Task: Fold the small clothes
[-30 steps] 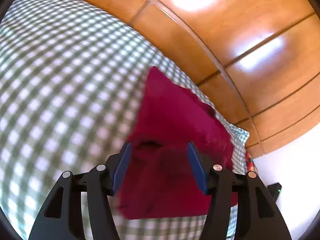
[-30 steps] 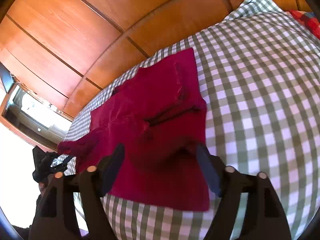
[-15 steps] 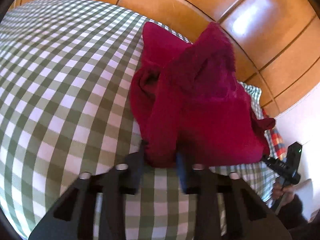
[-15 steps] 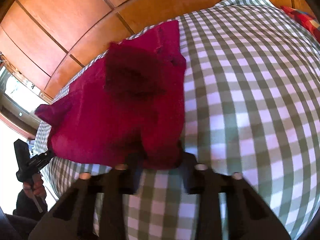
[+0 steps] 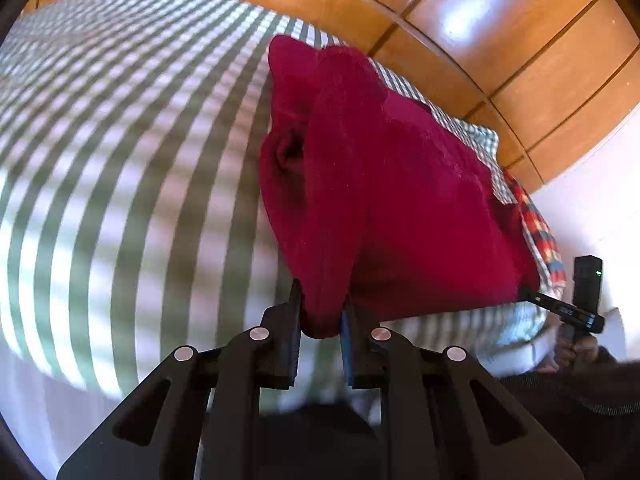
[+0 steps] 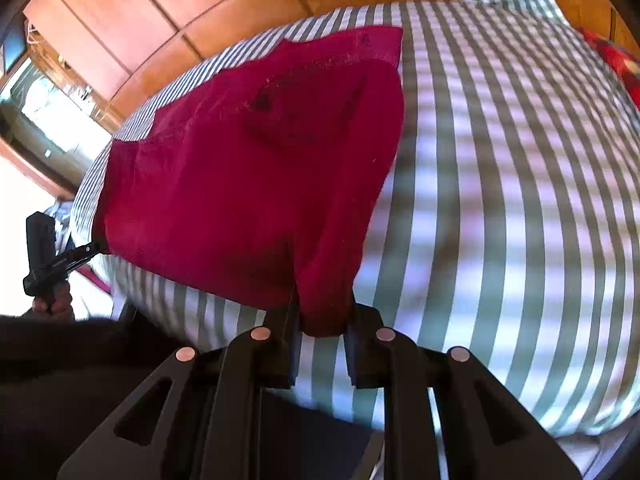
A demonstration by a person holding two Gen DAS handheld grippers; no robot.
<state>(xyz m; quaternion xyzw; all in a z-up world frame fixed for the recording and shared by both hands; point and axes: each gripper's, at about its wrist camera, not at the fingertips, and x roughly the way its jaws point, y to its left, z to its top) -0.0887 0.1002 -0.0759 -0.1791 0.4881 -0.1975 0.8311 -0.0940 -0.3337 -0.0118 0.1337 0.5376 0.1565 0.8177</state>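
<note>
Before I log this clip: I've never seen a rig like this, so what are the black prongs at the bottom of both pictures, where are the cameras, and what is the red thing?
No robot arm here: a person holds a two-finger gripper in each hand, and each carries a fisheye camera looking forward along its fingers. One picture is from the left gripper, the other from the right gripper; the prongs are their fingers. Each is shut on a corner of the dark red garment, partly raised above the green-and-white checked cover. Behind it are wooden panels. Each view also shows the other gripper at the cloth's far corner.
</note>
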